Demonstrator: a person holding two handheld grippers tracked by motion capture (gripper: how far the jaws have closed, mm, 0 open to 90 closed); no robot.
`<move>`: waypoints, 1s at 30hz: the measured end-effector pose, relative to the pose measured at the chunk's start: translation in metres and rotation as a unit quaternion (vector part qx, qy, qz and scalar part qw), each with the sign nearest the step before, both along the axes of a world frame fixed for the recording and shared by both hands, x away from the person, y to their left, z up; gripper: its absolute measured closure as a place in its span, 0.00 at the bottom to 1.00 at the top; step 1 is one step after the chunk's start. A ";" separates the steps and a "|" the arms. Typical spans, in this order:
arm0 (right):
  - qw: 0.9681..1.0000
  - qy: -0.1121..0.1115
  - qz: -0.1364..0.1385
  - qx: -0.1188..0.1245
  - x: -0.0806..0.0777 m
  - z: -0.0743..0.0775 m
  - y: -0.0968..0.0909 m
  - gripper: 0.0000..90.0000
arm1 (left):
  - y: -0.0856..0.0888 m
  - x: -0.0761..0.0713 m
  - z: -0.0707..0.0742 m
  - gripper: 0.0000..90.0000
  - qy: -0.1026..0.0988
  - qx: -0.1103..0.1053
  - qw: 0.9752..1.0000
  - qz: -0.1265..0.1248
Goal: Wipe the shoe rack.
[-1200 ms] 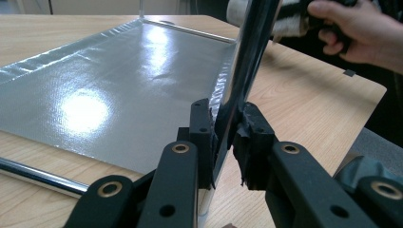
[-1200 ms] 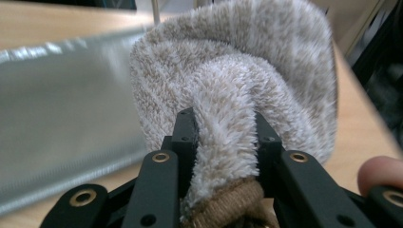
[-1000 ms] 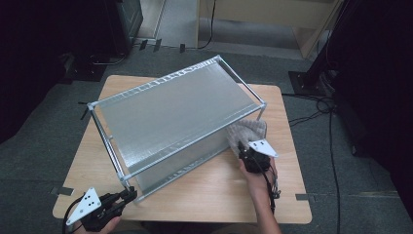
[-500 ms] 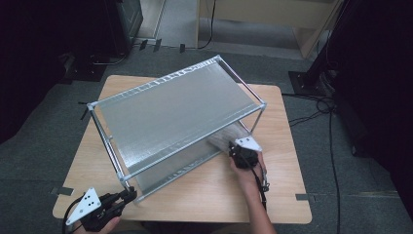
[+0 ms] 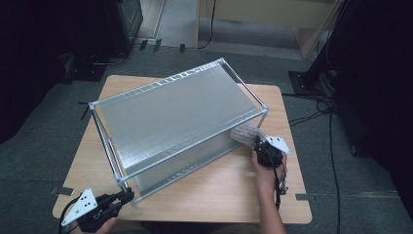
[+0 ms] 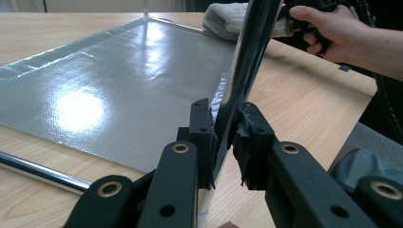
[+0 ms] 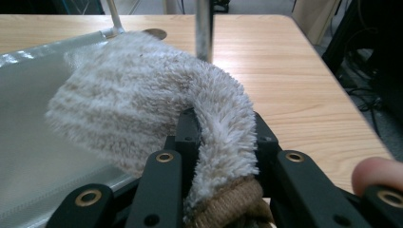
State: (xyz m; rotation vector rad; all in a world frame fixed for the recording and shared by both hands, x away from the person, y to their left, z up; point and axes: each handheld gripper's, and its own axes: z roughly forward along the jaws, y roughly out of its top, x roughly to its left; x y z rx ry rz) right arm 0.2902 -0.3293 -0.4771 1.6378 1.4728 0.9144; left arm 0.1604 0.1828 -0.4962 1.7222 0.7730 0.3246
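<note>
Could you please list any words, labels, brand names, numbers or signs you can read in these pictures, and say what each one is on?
There are none to read.
The silver-panelled rack, its chrome post, the fluffy cloth, the wooden table and both black grippers, left gripper and right gripper, carry no lettering or labels.
The white plates on the grippers bear only dark dots, not text.

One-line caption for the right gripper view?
Black tongs clamp a fluffy beige cloth at the silver shelf on the wooden table.
</note>
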 end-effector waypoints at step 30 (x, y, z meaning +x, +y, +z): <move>0.995 -0.083 0.032 -0.052 -0.058 0.029 0.022 0.78 | 0.001 0.001 0.000 0.87 0.000 -0.001 1.000 0.008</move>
